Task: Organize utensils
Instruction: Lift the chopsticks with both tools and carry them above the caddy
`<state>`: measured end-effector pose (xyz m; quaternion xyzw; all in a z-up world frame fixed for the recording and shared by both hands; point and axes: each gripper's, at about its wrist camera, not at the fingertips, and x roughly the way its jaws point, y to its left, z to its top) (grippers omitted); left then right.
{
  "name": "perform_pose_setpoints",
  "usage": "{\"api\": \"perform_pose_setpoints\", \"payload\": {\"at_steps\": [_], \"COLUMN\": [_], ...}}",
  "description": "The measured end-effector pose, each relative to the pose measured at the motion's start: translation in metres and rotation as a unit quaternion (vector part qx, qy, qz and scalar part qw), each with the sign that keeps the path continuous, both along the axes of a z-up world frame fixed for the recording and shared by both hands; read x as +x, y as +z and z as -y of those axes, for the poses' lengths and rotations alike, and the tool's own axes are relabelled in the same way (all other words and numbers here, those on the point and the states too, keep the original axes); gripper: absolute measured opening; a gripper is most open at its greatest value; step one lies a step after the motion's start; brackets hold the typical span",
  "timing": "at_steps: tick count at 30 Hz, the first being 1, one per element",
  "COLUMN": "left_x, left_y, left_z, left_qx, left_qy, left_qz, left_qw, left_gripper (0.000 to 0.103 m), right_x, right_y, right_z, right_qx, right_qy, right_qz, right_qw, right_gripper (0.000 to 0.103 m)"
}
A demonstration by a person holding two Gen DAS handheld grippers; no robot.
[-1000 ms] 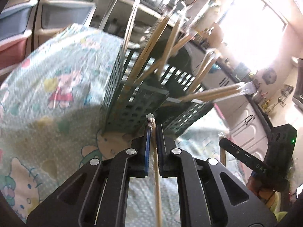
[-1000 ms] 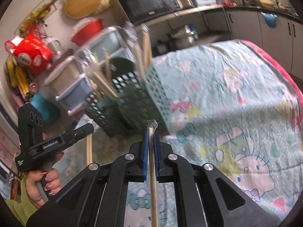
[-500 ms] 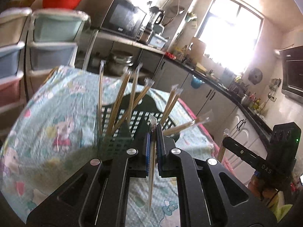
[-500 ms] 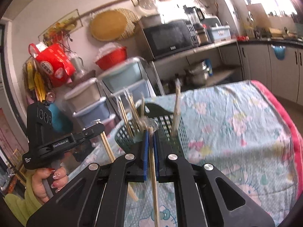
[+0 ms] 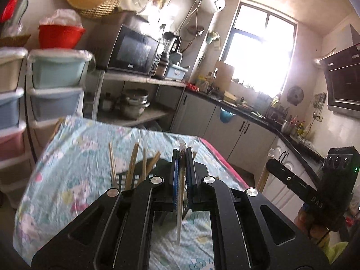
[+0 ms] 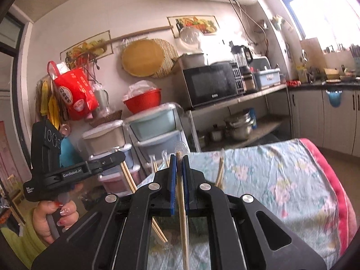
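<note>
**Chopsticks clamped in both hand-held grippers above the basket**

Chopsticks: one wrapped stick [image 5: 181, 204] pinched between the blue pads of the left hand-held gripper [image 5: 182, 155], jaws closed tight on it, upper end with clear wrapper poking out past the fingertips, lower end hanging down toward the patterned cloth [image 5: 74, 157] of the tabletop. Same picture on the other side: right hand-held gripper [image 6: 177, 159] closed on its own chopstick [image 6: 182, 213], upright between the blue pads, crinkled wrapper tip showing just above them.

More chopsticks [image 5: 132, 164] standing tilted in a dark basket [image 5: 126, 180], mostly hidden behind the left gripper body; only the tops and a strip of the basket visible. In the right wrist view, stick tops [image 6: 220, 168] rising behind the gripper, basket itself not clearly seen.

Each gripper visible from the other's camera: right one at the right edge of the left wrist view, left one at the left of the right wrist view, gripped by a hand [image 6: 56, 216] with painted nails, a chopstick slanting down from its jaws.

Behind: microwave [image 6: 211, 85] on a shelf, stacked plastic drawers [image 5: 56, 90], red bowl [image 5: 60, 36], bright window [image 5: 258, 51].
</note>
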<state>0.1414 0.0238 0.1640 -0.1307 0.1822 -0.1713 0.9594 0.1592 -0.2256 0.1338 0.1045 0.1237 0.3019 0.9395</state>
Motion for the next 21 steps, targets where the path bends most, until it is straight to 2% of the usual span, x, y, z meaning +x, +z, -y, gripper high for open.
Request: {"api": "perform_pose_setpoints", "payload": {"at_steps": [15, 21], "left_x": [0.013, 0.032], "left_y": [0.051, 0.062], "left_z": [-0.006, -0.017], "left_qx": [0.028, 0.034], "left_qy": [0.028, 0.050], "left_qz": [0.058, 0.064], "left_qw": [0.9975, 0.9961], "left_gripper": [0.003, 0.003], "right_x": [0.038, 0.062], "right_y": [0.046, 0.058], "right_z": [-0.016, -0.033], "right_qx": [-0.005, -0.020], "right_qy": [-0.037, -0.056], "right_qz": [0.089, 0.109], "right_qw": [0.995, 0.992], "right_gripper": [0.006, 0.006]}}
